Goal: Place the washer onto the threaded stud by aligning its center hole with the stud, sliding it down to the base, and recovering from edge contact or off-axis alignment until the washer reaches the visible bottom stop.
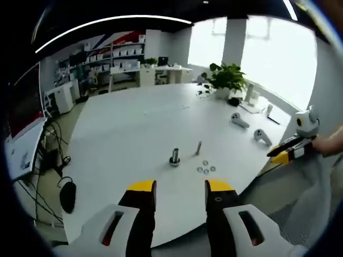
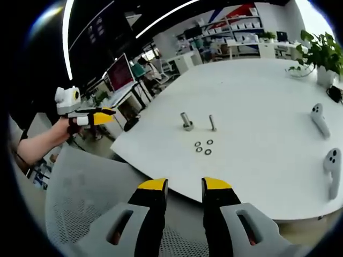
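Observation:
Three small metal washers (image 1: 206,167) (image 2: 203,147) lie close together on the white table (image 1: 134,128) (image 2: 257,107). Just beyond them stand two upright metal studs: a thick one with a wide base (image 1: 174,157) (image 2: 186,122) and a thin one (image 1: 198,148) (image 2: 212,123). My left gripper (image 1: 180,188) hovers open above the table's near edge, short of the washers, with nothing between its yellow-tipped fingers. My right gripper (image 2: 184,187) is open and empty off the table's edge; in the left gripper view the right gripper (image 1: 292,152) shows at the right, held in a hand.
Two white game controllers (image 1: 247,128) (image 2: 326,140) lie on the table's far side. A potted plant (image 1: 226,80) (image 2: 321,56) stands at the back edge. A grey mesh chair (image 2: 91,198) sits below my right gripper. Desks, shelves and monitors line the room beyond.

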Motion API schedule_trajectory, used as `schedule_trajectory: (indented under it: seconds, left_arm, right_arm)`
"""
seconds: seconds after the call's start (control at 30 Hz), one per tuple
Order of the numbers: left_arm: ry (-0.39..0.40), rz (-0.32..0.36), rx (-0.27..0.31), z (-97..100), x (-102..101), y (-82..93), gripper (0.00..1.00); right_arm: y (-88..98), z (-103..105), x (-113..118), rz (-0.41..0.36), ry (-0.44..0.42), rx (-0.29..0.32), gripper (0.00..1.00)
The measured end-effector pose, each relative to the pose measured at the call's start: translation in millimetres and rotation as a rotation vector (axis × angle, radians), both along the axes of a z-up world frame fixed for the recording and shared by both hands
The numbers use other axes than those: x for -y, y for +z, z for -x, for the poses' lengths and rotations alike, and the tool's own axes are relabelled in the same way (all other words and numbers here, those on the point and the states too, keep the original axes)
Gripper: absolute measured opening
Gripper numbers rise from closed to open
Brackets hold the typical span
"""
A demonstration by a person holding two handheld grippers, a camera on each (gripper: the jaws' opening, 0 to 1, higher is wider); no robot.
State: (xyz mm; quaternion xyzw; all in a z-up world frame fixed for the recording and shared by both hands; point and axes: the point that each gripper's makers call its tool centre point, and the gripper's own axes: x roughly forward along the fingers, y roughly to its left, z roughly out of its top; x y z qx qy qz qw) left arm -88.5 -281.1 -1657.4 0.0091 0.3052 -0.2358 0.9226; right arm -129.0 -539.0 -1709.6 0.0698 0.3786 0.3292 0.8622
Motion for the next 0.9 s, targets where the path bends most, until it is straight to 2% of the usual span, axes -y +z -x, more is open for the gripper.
schedule_trajectory:
  seconds: [0.1, 0.17, 0.3, 0.4, 0.47, 0.67, 0.83, 0.9]
  left_arm:
    - [0.011, -0.001, 0.003, 3.4, -2.3, -5.0, 0.34]
    - [0.016, -0.032, -0.008, 8.0, -4.8, -9.4, 0.34]
    - [0.006, -0.031, 0.005, 14.2, 0.0, -9.1, 0.34]
    - [-0.017, -0.075, -0.008, 18.7, 0.1, -16.4, 0.32]
    - [-0.027, -0.056, -0.003, 20.8, 4.1, -14.2, 0.32]
    - [-0.101, -0.062, 0.011, 28.2, 16.2, -15.3, 0.32]
    - [-0.114, -0.042, 0.034, 33.1, 18.4, -15.1, 0.33]
    - [-0.104, -0.015, 0.008, 32.6, 16.9, -19.6, 0.34]
  right_arm:
    - [0.0, -0.3, 0.3, -0.003, -0.003, -0.001, 0.28]
    - [0.0, -0.2, 0.0, -0.003, 0.001, 0.0, 0.28]
    - [0.1, 0.2, -1.5, 0.0, 0.013, 0.001, 0.28]
    - [0.9, 1.2, -2.7, -0.002, 0.022, 0.004, 0.28]
    - [-0.4, 1.3, -2.2, 0.005, 0.024, 0.0, 0.28]
    - [-3.5, 1.8, 0.2, 0.024, 0.019, -0.011, 0.28]
    - [-7.8, 4.0, 0.9, 0.052, 0.031, -0.027, 0.28]
    - [-7.2, 3.3, 1.8, 0.051, 0.02, -0.024, 0.28]
